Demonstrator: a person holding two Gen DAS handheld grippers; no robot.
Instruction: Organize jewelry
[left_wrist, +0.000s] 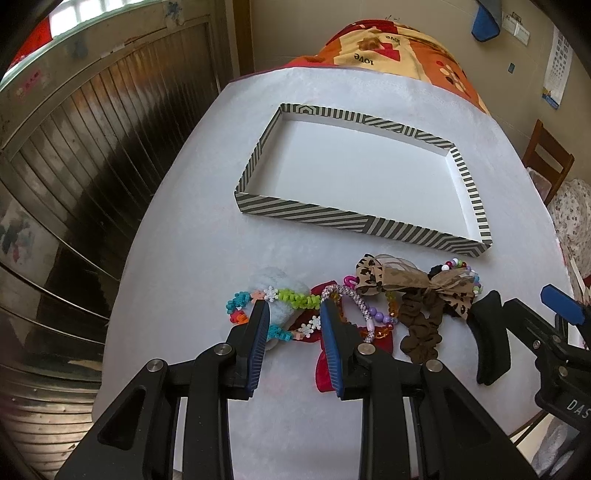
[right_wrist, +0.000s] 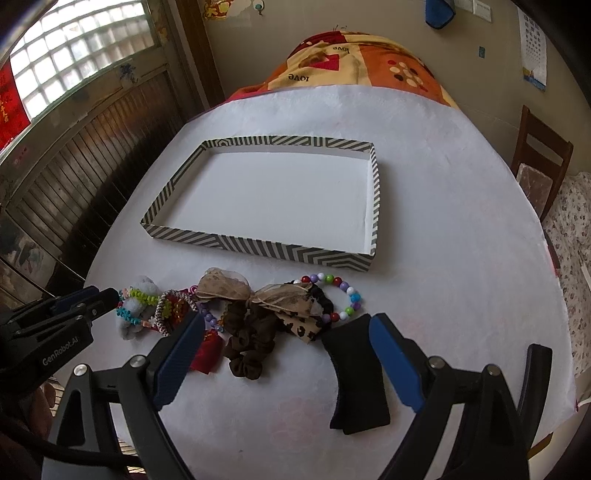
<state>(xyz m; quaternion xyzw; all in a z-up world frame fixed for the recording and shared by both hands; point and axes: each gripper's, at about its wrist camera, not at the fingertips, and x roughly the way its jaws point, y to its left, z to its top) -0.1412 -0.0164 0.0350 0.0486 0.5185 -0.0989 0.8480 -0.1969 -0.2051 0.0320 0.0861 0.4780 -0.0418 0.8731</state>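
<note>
Both my fingers are spread, gripping nothing: left gripper (left_wrist: 293, 306) over the colourful bracelets (left_wrist: 273, 310), right gripper (right_wrist: 286, 325) above the brown scrunchie (right_wrist: 251, 343). Jewelry lies on the bench (right_wrist: 443, 295) before the striped tray (right_wrist: 258, 251).

Materials and finishes on the table

Matt white cloth (right_wrist: 443, 221); striped cardboard tray (right_wrist: 258, 248); glossy plastic bead bracelet (right_wrist: 347, 295); soft brown fabric scrunchie (right_wrist: 247, 347).

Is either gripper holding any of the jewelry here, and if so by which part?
Nothing is held. Left gripper and right gripper are open above the pile; the striped tray holds nothing.
</note>
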